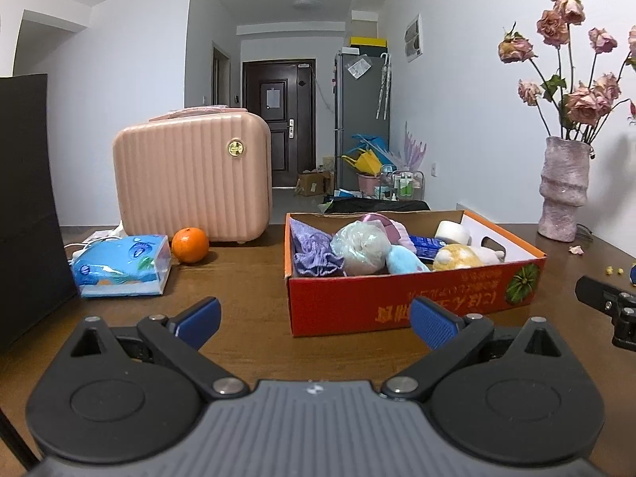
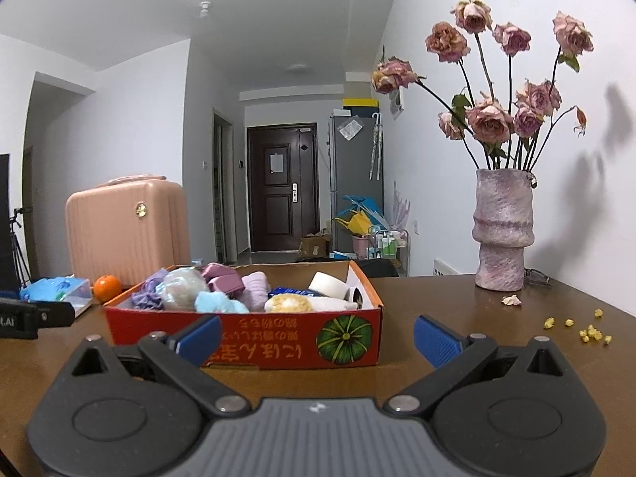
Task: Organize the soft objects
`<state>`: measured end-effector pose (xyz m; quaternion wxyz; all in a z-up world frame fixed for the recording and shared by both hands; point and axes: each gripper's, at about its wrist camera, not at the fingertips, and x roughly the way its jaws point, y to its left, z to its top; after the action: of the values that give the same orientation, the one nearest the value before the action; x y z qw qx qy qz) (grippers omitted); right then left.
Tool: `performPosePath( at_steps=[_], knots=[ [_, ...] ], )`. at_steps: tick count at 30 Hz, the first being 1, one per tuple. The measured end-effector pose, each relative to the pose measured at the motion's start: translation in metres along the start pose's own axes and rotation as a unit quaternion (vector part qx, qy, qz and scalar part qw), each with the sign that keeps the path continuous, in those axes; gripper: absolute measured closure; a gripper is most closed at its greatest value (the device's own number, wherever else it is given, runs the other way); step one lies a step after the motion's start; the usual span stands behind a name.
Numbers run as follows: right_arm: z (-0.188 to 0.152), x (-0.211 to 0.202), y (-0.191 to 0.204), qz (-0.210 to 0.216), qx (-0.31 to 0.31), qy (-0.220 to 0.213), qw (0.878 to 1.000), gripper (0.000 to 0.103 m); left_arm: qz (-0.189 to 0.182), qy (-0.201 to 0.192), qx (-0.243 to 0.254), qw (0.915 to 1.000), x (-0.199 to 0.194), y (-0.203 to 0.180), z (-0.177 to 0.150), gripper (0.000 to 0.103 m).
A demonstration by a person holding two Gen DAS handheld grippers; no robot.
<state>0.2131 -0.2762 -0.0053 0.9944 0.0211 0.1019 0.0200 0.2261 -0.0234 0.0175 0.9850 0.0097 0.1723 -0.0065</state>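
Fluffy soft objects [image 1: 359, 248] in cardboard box [image 1: 397, 302]

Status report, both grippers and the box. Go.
Left gripper open, empty. Right gripper open, empty. Red box on table, full of soft items, untouched. Orange and tissue pack off left, nothing blocking.

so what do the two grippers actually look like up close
The left gripper and right gripper look identical: ridged grey body, round black pivot housings, black linkage arms with silver pins, and blue ribbed fingers. No cables or sleeves are visible.
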Motion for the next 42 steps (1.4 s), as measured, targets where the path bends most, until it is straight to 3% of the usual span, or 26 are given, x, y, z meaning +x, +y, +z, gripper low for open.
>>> performPosePath(
  at_steps=[12,23,42],
  knots=[
    [-0.012,-0.072,0.004,-0.010,-0.015,-0.010,1.000,0.000,0.001,-0.014,0.013,0.9998,-0.070,0.011,-0.028,0.000],
    [-0.018,-0.118,0.007,0.002,-0.006,0.045,0.999,0.000,-0.014,0.006,0.016,0.9998,-0.113,0.017,-0.049,0.000],
    [-0.011,-0.144,0.016,0.007,-0.006,0.044,0.999,0.000,-0.028,0.006,0.026,0.9992,-0.139,0.011,-0.052,0.000]
  ],
)
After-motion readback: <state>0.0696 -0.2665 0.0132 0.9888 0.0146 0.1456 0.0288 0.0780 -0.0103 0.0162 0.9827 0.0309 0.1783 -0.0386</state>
